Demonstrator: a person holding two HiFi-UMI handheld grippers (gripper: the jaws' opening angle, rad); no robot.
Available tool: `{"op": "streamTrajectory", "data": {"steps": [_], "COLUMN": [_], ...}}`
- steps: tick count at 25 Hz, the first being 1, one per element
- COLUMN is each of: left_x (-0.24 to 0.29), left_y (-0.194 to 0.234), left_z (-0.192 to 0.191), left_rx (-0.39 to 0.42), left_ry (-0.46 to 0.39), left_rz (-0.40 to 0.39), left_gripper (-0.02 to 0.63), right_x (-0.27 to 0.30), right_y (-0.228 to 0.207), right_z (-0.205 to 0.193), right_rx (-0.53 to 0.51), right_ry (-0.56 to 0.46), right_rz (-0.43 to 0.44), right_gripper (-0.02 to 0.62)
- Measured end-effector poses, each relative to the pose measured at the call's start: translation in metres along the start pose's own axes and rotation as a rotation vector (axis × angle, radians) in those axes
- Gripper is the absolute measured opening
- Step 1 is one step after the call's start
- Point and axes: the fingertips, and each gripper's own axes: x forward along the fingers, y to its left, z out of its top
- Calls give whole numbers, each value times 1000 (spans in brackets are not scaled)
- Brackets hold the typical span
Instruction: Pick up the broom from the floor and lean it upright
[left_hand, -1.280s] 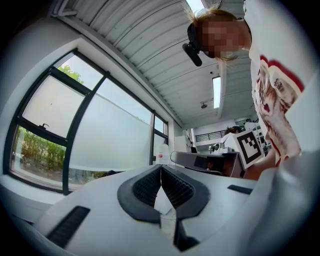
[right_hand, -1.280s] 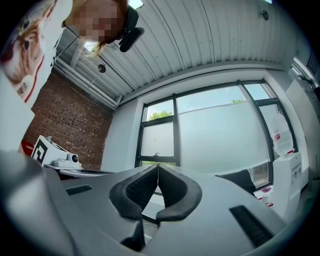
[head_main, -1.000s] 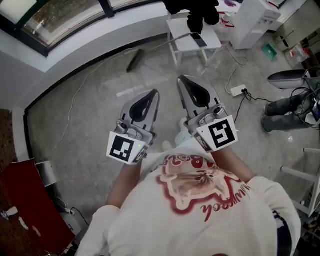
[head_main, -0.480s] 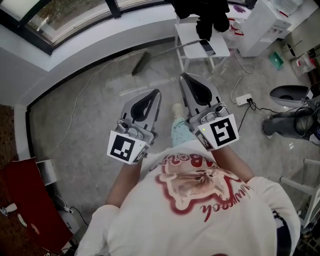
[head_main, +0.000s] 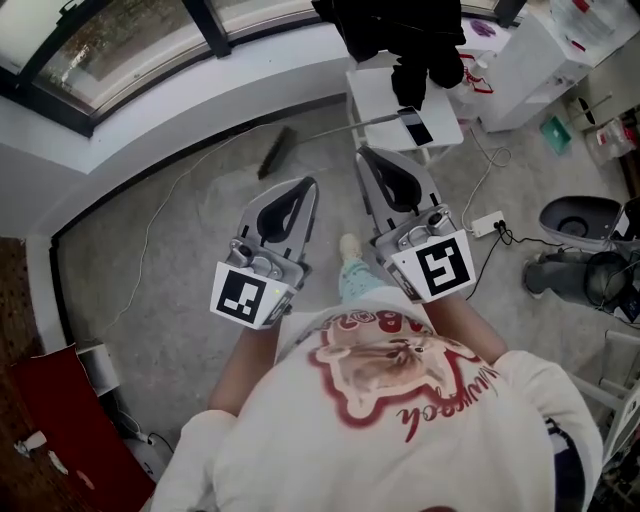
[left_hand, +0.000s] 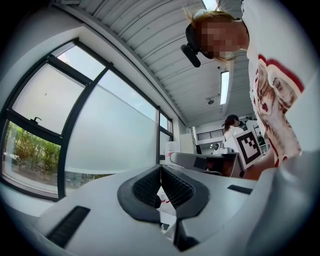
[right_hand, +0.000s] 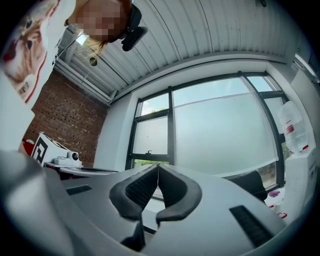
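Grey broom (head_main: 277, 152) nearer than before, left gripper (head_main: 306, 188) and right gripper (head_main: 367, 160) both closed, empty

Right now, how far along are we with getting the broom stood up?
Nothing is done yet: the broom lies flat on the floor by the window wall, ahead of both tongs. Nothing is in hand: left tongs and right tongs are shut and empty. Left to do: reach it, grip it, lift it, lean it upright.

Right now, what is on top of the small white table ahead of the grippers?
A dark flat device, likely a phone, lies on the white table. Black clothing covers the table's far end; anything beneath it is hidden.
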Motion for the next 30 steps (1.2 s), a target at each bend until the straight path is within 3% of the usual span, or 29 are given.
{"op": "streamTrajectory", "data": {"steps": [8, 16, 23, 30], "left_x": [99, 147, 149, 179], "left_y": [66, 114, 141, 186], "left_z": [1, -18, -39, -47], "left_rx": [12, 10, -33, -31], "left_ry": [-36, -5, 27, 4], "left_rz": [18, 89, 109, 75], "left_gripper": [21, 21, 21, 21], "right_x": [80, 129, 155, 194], "right_y": [-88, -146, -163, -175], "right_z": [-13, -28, -53, -66], "right_rx": [-22, -11, -10, -42], "right_ry": [0, -13, 17, 28], "right_rz": [15, 31, 3, -3], "right_gripper": [25, 25, 25, 25]}}
